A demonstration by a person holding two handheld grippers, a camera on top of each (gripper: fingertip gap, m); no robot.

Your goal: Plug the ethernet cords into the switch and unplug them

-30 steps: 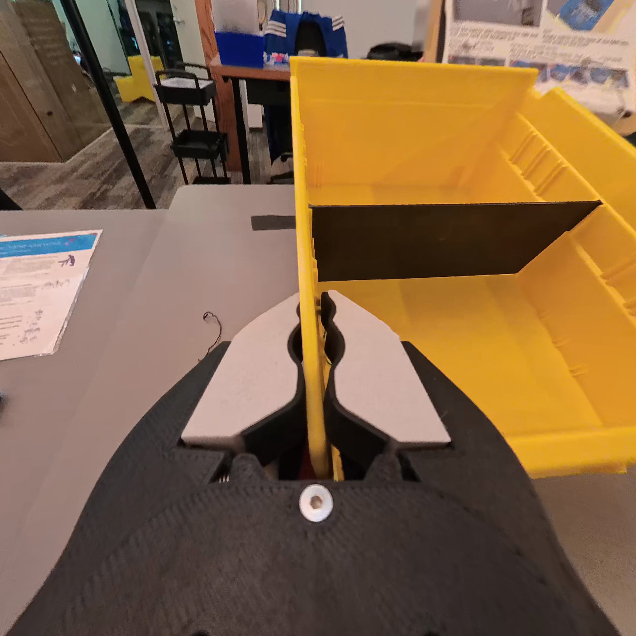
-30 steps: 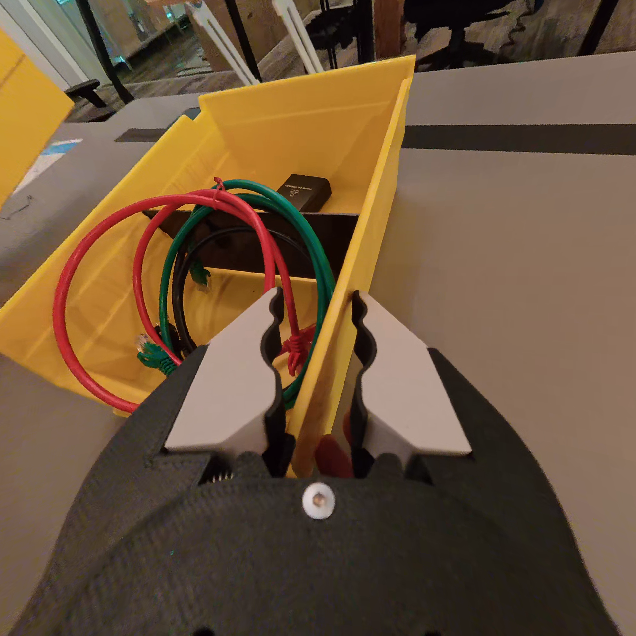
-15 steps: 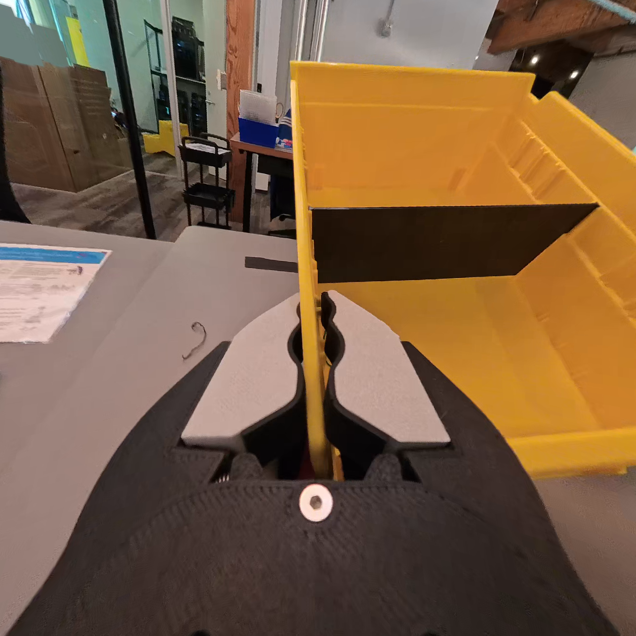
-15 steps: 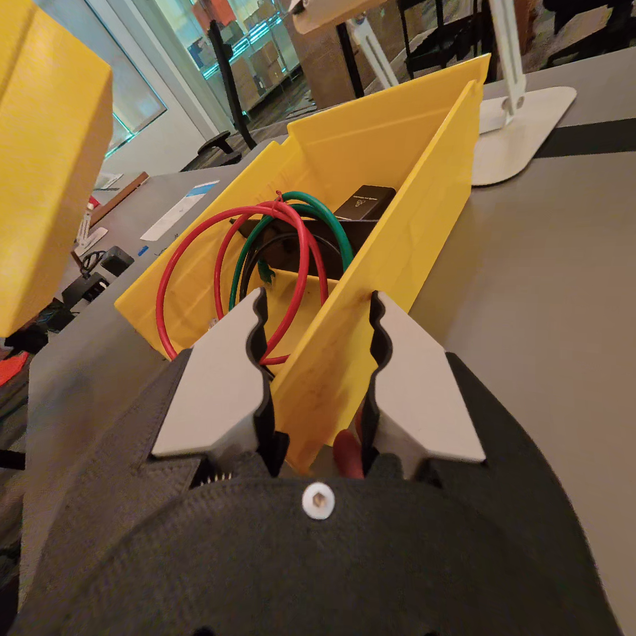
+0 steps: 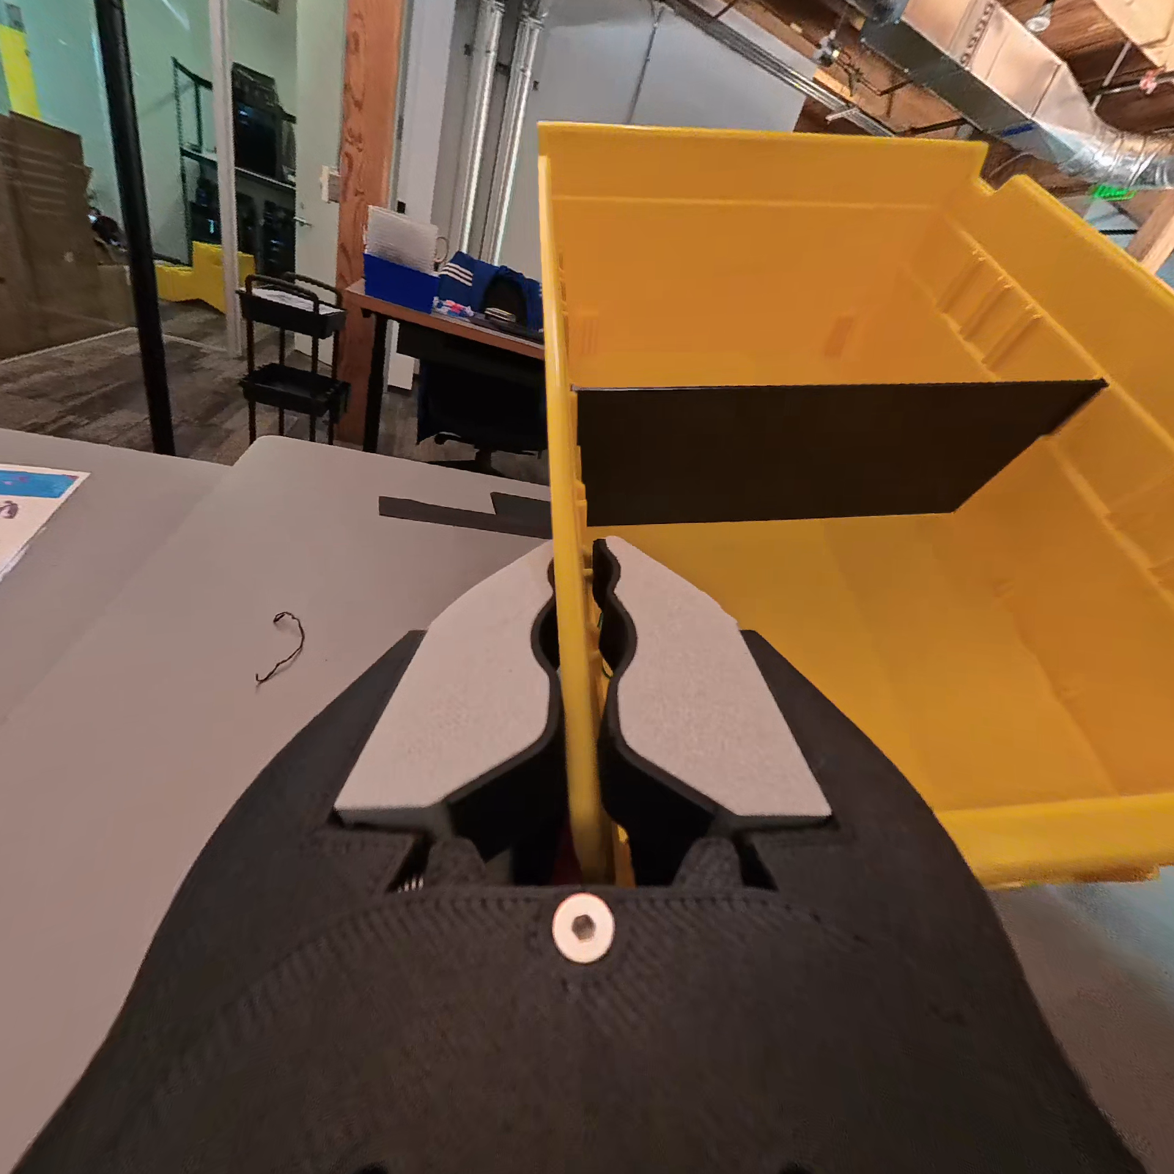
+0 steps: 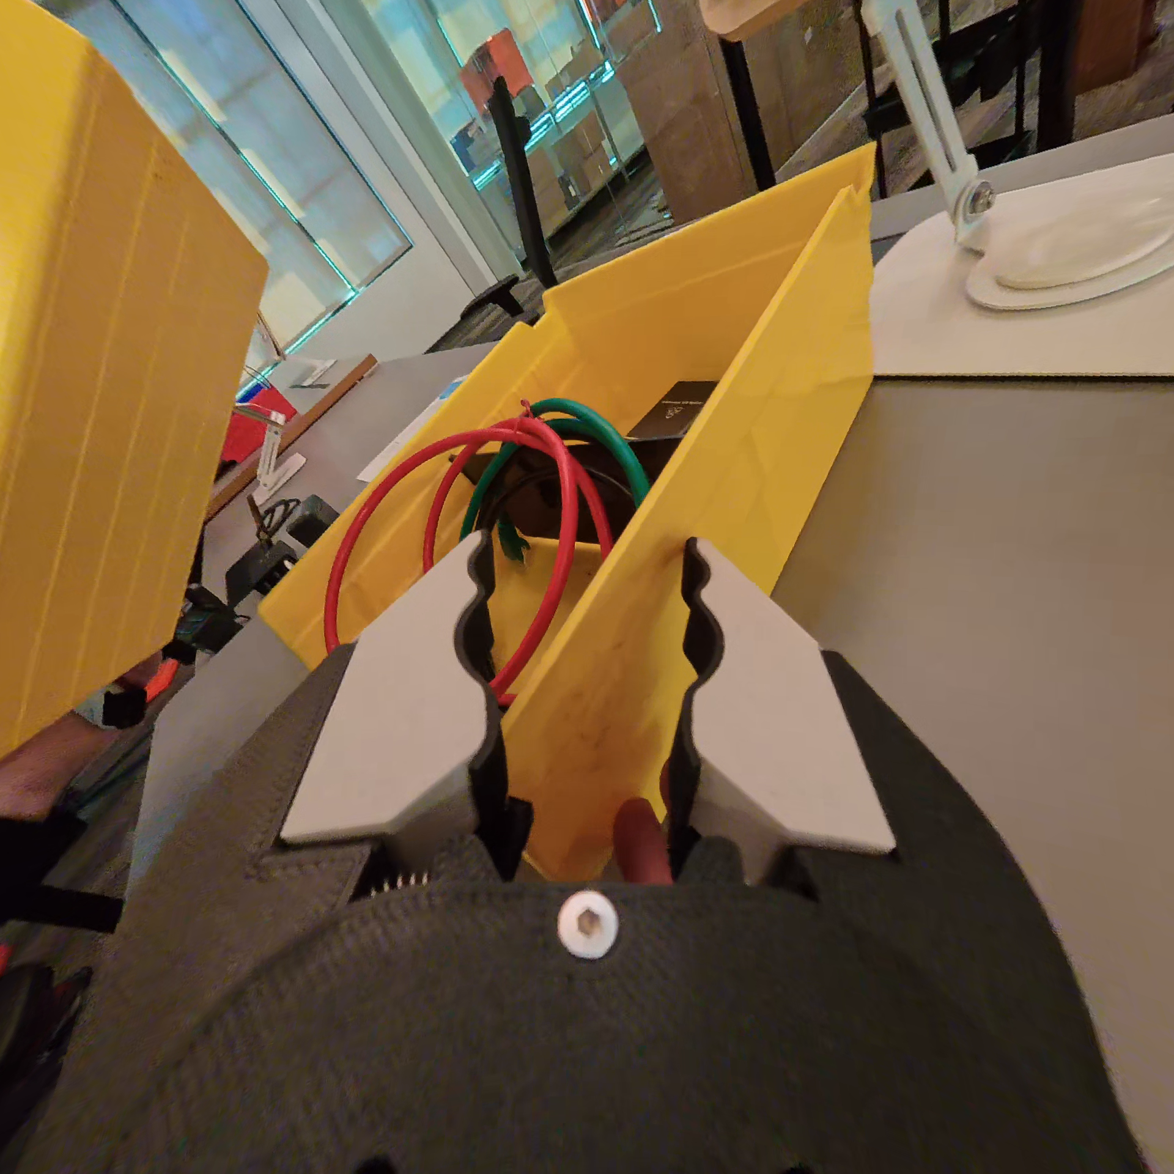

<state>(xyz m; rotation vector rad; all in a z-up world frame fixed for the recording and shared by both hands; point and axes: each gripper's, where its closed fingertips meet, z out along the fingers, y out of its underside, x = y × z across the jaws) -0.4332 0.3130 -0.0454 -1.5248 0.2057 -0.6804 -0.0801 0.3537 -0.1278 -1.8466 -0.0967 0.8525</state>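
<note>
My left gripper (image 5: 575, 553) is shut on the left wall of an empty yellow bin (image 5: 857, 635) with a black divider (image 5: 826, 454), held tilted above the grey table. My right gripper (image 6: 584, 546) is shut on the right wall of a second yellow bin (image 6: 730, 508), also raised. That bin holds a coiled red cord (image 6: 495, 437), a green cord (image 6: 610, 432) and, behind a dark divider, the black switch (image 6: 676, 410). A black cord is mostly hidden under them. The empty bin's outside (image 6: 95, 381) fills the upper left of the right wrist view.
A white stand base (image 6: 1067, 254) sits on the table (image 6: 985, 572) to the right of the cord bin. A printed sheet (image 5: 25, 508), a thread scrap (image 5: 283, 648) and black tape (image 5: 457, 511) lie left of the empty bin. A hand (image 6: 38, 775) shows low left. Across from one pair of fingers to the other is roughly 35 centimetres.
Both grippers have risen and tipped upward with their bins still held. The cord bin has swung so the white stand base came into view. The cords shifted slightly inside.
</note>
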